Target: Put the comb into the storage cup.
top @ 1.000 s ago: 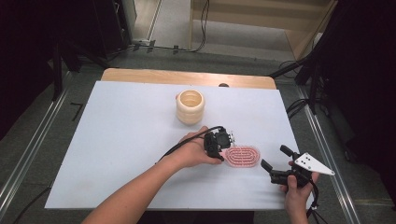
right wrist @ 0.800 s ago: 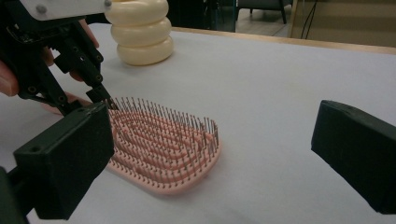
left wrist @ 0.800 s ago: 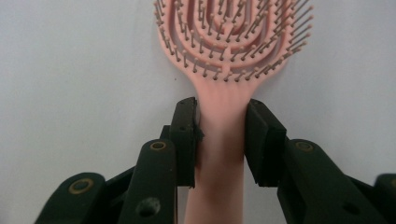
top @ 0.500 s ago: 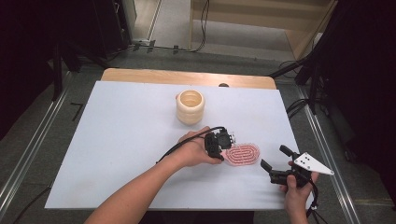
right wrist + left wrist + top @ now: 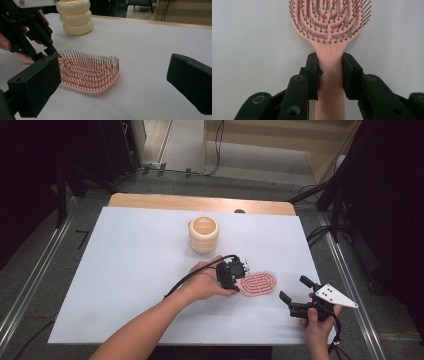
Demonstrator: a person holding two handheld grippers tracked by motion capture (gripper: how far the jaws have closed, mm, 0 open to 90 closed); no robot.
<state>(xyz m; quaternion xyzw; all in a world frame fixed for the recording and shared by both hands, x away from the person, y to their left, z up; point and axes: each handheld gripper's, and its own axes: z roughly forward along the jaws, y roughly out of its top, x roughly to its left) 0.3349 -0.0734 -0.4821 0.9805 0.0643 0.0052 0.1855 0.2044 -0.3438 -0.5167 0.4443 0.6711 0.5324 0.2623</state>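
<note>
- The left gripper squeezes the handle of the pink hairbrush.
- The hairbrush lies bristles up on the white table, near the cream ringed cup.
- The right gripper waits wide open, just beside the brush.

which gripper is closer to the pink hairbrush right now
Left. The left gripper is shut on the pink hairbrush at its handle. The right gripper is open, off to the brush's right on the table, apart from it.

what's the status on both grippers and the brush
Left gripper shut on pink brush handle, brush flat on table, bristles up. Right gripper open, off to the side. Cream ringed holder behind, apart.
</note>
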